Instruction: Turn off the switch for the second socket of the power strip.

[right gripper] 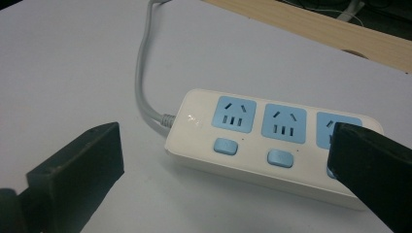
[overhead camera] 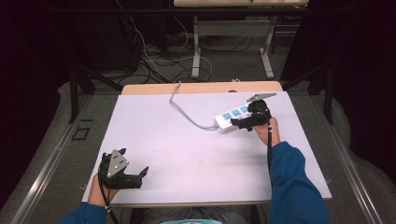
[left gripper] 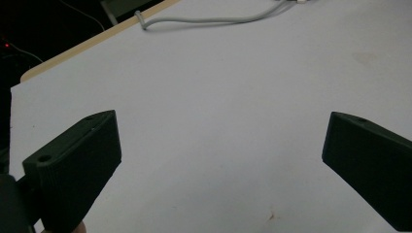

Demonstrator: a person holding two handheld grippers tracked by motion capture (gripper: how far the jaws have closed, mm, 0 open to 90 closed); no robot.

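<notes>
**High view: right gripper open over the power strip, left gripper idle at the near edge**

High view shows a pale sheet [overhead camera: 187, 140] covering the worktop, with a strip of bare wood [overhead camera: 201, 87] left along the far edge. The white power strip [overhead camera: 229, 116] lies towards the far right corner of the sheet, set at a slant, its blue sockets facing up. Its grey cable [overhead camera: 187, 114] runs from the strip's left end across the sheet and off the far edge.

The right gripper [overhead camera: 243, 122] hangs over the right end of the strip. In the right gripper view its jaws stand wide apart: the power strip [right gripper: 262, 141] lies between them, the right jaw covers part of the third socket, and neither pad presses on the casing. Three blue sockets, each with a blue switch [right gripper: 225, 145] below it, can be made out there.

The left gripper [overhead camera: 135, 175] rests at the near left corner of the worktop, well apart from the strip. In the left gripper view its jaws are spread wide with only bare sheet [left gripper: 218, 121] between them.
</notes>
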